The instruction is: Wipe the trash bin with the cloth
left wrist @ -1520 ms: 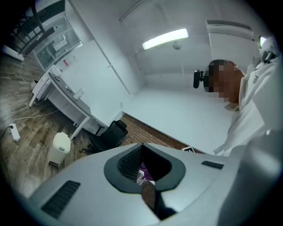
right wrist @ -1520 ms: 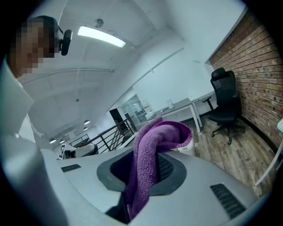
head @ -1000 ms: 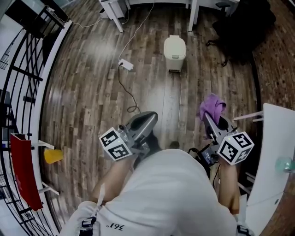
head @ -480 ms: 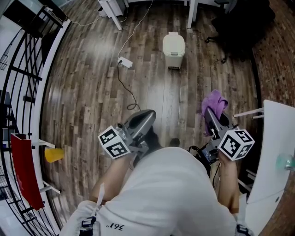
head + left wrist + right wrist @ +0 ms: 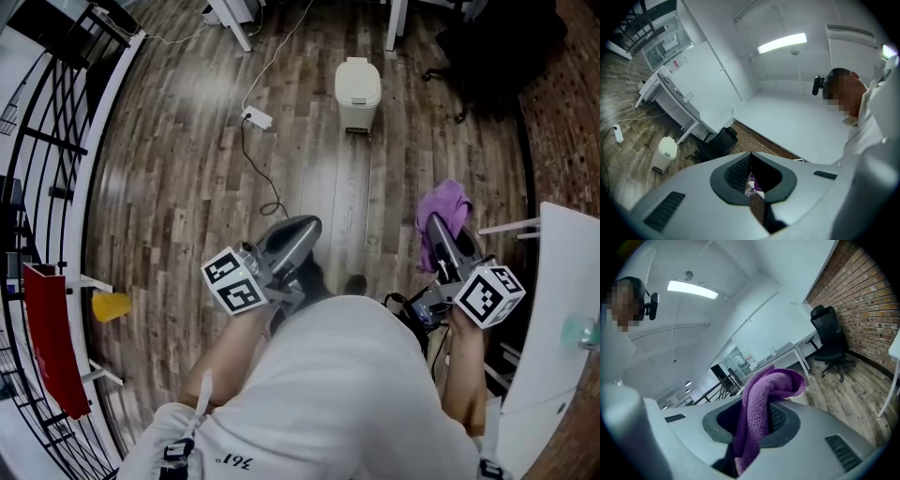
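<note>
Wooden floor (image 5: 178, 206) fills the middle of the frame. The trash bin (image 5: 358, 92) stands at upper centre with open floor around it. A black railing (image 5: 70, 112) borders the left edge, and a white table (image 5: 553, 309) the right edge. The right gripper (image 5: 439, 227) grasps the purple cloth (image 5: 448, 199). The left gripper (image 5: 309, 225) is clenched on nothing.

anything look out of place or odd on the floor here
A white power strip and its black cable lie loose across the wood floor left of the trash bin, a likely trip hazard. The bin itself stands upright, lid shut.
</note>
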`<state>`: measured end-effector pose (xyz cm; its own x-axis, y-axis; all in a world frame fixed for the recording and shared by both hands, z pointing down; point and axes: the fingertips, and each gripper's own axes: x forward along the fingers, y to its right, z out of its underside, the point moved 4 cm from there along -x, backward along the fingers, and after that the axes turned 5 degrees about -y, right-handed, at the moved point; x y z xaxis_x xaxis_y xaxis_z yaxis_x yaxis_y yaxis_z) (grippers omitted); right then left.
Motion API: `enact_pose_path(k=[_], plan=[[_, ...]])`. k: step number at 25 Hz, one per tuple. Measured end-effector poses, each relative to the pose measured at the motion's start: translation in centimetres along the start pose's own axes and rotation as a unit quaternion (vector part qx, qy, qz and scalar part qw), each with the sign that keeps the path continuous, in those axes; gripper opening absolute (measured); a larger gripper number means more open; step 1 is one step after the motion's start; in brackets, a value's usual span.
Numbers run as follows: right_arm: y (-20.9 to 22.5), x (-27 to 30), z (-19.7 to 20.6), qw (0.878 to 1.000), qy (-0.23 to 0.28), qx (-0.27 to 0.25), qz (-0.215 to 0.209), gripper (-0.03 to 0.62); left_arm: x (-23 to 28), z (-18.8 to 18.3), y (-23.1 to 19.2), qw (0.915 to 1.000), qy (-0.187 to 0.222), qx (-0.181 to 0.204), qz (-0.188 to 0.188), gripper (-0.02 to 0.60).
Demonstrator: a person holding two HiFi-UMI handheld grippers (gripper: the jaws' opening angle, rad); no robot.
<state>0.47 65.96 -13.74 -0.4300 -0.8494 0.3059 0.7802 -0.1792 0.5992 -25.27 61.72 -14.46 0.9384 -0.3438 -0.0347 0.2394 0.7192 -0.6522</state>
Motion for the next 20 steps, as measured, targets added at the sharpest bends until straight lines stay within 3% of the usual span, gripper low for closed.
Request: enact_pose_path(k=[8, 20], plan=[[0.2, 0.5, -0.5, 1.0, 0.006, 0.003, -0.017, 0.075, 0.2, -0.1, -0.4, 1.0, 0.002, -0.004, -0.005, 0.005], [1.2, 1.7, -0.2, 0.997, -0.025, -0.058, 0.038, 0.075, 0.6, -0.2, -1.1, 0.9999, 0.002, -0.008, -0.013, 0.005]])
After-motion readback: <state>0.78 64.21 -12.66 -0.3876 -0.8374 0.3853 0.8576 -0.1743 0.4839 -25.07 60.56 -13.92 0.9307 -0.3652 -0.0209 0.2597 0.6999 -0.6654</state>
